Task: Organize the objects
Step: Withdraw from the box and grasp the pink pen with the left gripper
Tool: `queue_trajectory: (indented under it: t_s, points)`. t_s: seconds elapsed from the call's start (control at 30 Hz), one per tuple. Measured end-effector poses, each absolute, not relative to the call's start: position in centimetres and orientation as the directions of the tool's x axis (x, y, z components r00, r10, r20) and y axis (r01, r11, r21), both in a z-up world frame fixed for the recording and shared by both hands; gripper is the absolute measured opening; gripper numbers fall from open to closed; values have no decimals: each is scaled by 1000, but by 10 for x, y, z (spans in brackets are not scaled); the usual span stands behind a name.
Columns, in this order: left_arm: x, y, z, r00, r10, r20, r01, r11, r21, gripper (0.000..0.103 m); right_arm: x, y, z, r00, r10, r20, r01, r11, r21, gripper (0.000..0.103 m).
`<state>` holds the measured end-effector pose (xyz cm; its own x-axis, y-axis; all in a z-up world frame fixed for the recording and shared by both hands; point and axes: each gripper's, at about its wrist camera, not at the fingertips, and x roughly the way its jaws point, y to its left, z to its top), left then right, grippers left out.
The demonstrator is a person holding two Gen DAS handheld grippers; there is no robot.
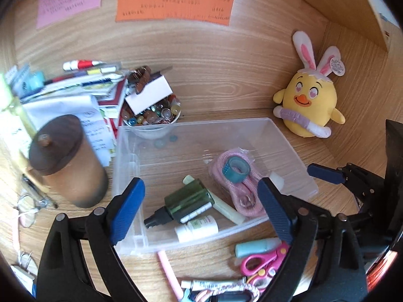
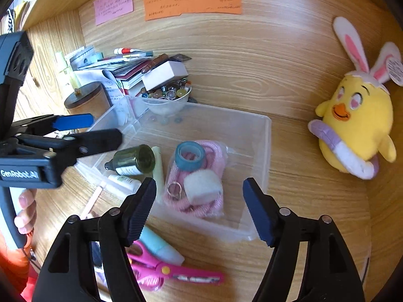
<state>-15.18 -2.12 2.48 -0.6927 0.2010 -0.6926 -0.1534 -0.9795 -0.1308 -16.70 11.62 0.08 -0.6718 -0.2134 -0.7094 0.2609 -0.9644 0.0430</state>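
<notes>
A clear plastic bin (image 1: 284,136) (image 2: 264,136) sits on the wooden desk. In it lie a dark green bottle (image 1: 187,201) (image 2: 133,159), a pale green stick (image 1: 226,207), a small white tube (image 1: 197,227), a bagged pink cord (image 1: 239,196) (image 2: 199,201), a teal tape roll (image 1: 235,170) (image 2: 189,154) and a white pad (image 2: 202,185). My left gripper (image 1: 201,210) is open and empty over the bin's near side. My right gripper (image 2: 199,210) is open and empty above the pink cord and white pad. The left gripper (image 2: 83,129) also shows in the right wrist view.
Pink scissors (image 1: 262,259) (image 2: 171,269), a light blue tube (image 1: 257,246) (image 2: 161,248), a pink pen (image 1: 168,271) lie in front of the bin. A brown lidded canister (image 1: 68,161), a bowl of beads (image 1: 153,118) and stacked papers (image 1: 75,93) stand left. A yellow chick plush (image 1: 308,100) (image 2: 357,120) sits right.
</notes>
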Motion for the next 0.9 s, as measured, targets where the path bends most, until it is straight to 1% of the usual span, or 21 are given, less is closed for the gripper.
queue_trajectory:
  t_s: [0.1, 0.33, 0.53, 0.57, 0.6, 0.67, 0.73, 0.8, 0.9]
  points:
    - [-137, -24, 27, -703, 189, -686, -147, -982, -120, 97, -152, 124, 4, -679, -221, -700, 252, -966, 60, 72]
    - [-98, -39, 13, -701, 135, -700, -101, -991, -91, 98, -116, 132, 0, -684, -238, -689, 246, -965, 89, 76]
    - [-63, -51, -11, -696, 51, -717, -41, -999, -31, 97, -94, 130, -20, -646, -268, -714, 249, -959, 135, 77]
    - [-57, -53, -15, -693, 44, -720, -39, -999, -23, 94, -93, 129, -24, -640, -271, -719, 248, -959, 141, 77]
    - [-51, -54, -19, -691, 40, -722, -38, -999, -20, 87, -91, 128, -28, -632, -274, -725, 247, -958, 146, 77]
    - [-39, -57, -26, -679, 56, -732, -40, -998, -40, 80, -88, 125, -36, -621, -280, -733, 245, -957, 158, 77]
    - [-32, -58, -33, -664, 87, -743, -47, -996, -74, 77, -87, 120, -45, -604, -286, -744, 246, -955, 167, 77]
    - [-28, -56, -39, -648, 107, -754, -58, -994, -92, 70, -88, 115, -53, -588, -289, -756, 241, -954, 178, 77]
    - [-21, -52, -46, -637, 126, -761, -74, -992, -102, 69, -90, 110, -63, -565, -309, -765, 231, -949, 213, 77]
